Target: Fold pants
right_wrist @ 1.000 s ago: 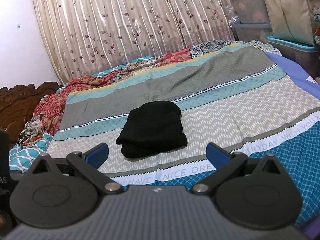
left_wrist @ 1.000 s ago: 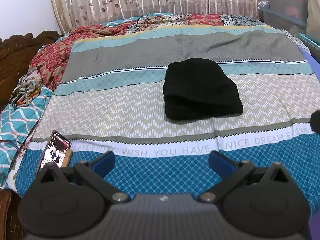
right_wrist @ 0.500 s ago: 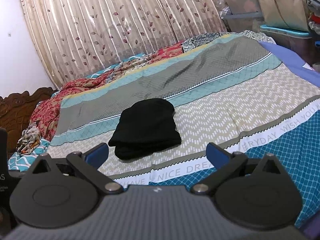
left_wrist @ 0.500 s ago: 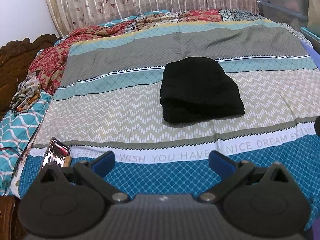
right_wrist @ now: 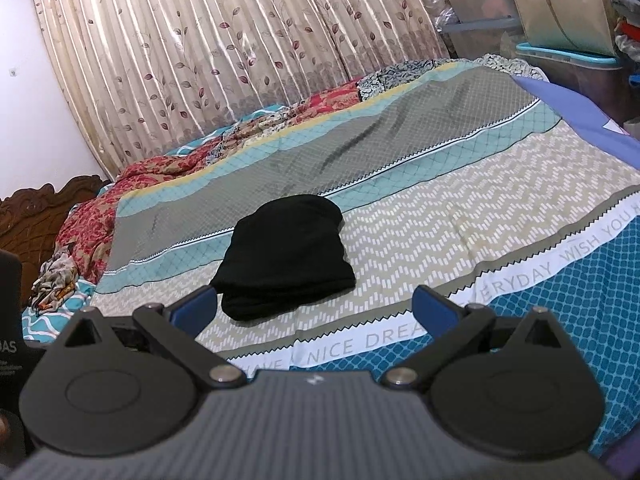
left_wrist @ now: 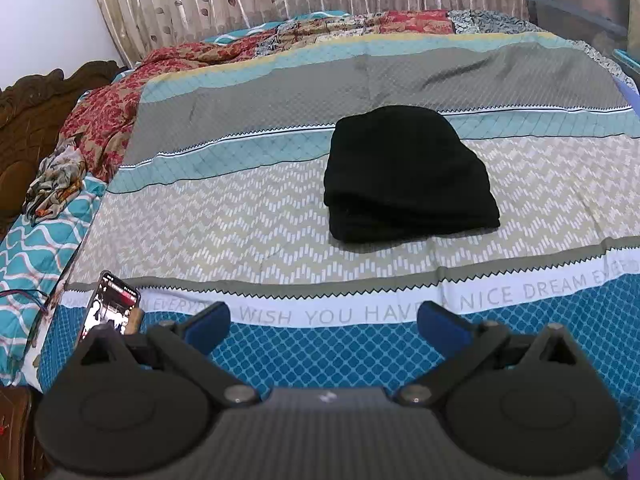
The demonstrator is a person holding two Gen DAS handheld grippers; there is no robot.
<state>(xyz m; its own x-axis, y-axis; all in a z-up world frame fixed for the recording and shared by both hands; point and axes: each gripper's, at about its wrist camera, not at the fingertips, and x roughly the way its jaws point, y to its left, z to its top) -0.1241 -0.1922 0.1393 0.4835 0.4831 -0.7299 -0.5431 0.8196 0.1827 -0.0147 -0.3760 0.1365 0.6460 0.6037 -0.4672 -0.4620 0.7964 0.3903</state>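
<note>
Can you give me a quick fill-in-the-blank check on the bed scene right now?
1. The pants lie folded and are coloured ____.
2. Both the left gripper and the right gripper are ____.
3. The lit phone lies near the bedsheet's ____ edge in the left view.
4. Behind the bed hangs a leaf-patterned ____.

Answers: black; open; left; curtain
</note>
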